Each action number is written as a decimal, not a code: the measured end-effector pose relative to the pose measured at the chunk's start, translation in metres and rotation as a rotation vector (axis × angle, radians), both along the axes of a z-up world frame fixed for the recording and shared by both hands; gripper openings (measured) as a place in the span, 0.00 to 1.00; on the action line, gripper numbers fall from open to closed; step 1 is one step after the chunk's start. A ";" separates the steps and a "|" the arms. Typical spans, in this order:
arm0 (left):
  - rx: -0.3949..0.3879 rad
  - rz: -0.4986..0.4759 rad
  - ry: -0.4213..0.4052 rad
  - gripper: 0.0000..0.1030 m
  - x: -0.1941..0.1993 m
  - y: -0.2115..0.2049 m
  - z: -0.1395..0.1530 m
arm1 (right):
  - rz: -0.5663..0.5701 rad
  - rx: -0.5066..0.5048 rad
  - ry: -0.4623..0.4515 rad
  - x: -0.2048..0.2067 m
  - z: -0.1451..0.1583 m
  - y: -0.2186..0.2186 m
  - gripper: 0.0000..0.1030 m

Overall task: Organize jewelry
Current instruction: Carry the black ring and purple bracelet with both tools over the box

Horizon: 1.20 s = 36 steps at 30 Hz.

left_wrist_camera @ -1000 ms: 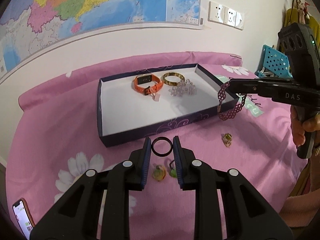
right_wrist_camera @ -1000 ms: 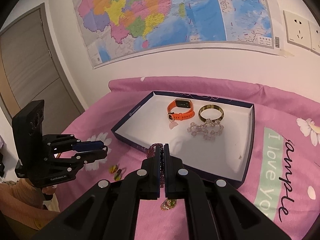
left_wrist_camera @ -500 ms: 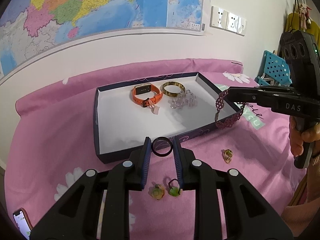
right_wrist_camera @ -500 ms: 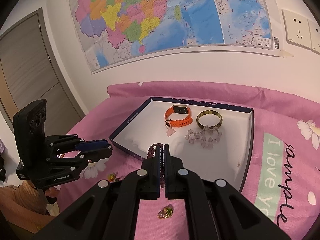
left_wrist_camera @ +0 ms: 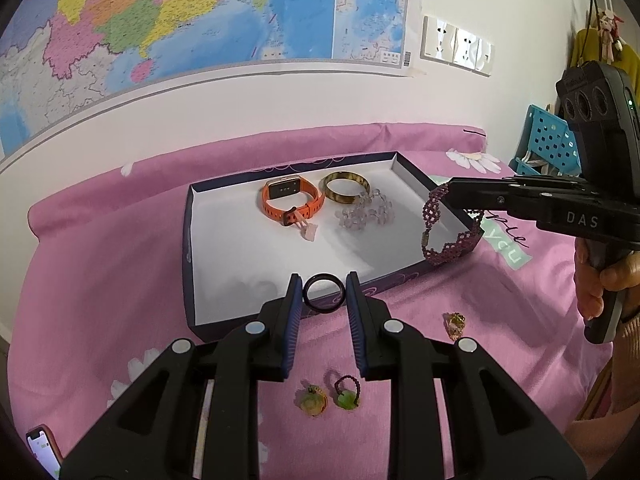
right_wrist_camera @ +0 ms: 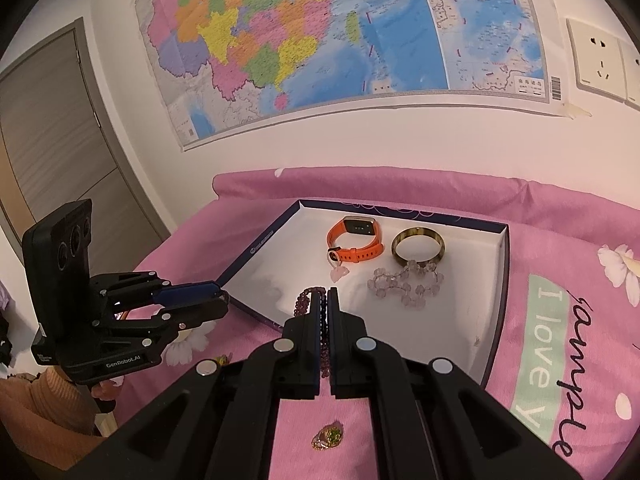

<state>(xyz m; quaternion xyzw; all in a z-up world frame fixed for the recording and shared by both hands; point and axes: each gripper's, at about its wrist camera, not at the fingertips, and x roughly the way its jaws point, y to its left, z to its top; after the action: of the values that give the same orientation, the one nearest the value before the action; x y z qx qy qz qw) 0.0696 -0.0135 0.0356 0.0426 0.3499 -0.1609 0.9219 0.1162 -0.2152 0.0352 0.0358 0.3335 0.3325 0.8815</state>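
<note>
Left gripper (left_wrist_camera: 323, 298) pinches a black ring (left_wrist_camera: 323, 297) edge-on above the near wall of the box (left_wrist_camera: 192, 280); right gripper (right_wrist_camera: 327, 300) is pressed together on a dangling beaded bracelet (left_wrist_camera: 434, 220) at the box's right wall. Risks: ring twists out onto the pink sheet (left_wrist_camera: 100, 260); bracelet snags the wall.

Black ring (left_wrist_camera: 323, 297) and purple beaded bracelet (left_wrist_camera: 436, 220), apparently airborne.
</note>
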 end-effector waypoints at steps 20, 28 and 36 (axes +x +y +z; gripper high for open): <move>-0.002 0.016 0.010 0.22 0.024 -0.002 -0.003 | -0.031 -0.011 0.020 0.032 -0.007 0.006 0.02; -0.008 0.029 0.020 0.22 0.037 -0.003 -0.007 | -0.035 -0.013 0.026 0.039 -0.011 0.008 0.02; -0.004 0.039 0.039 0.22 0.049 -0.006 -0.014 | -0.040 0.000 0.041 0.050 -0.013 0.008 0.02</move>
<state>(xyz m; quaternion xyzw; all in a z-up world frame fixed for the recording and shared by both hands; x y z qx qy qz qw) 0.1190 -0.0194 0.0218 0.0308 0.3684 -0.1443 0.9179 0.1662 -0.2076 0.0225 0.0493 0.3508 0.3141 0.8808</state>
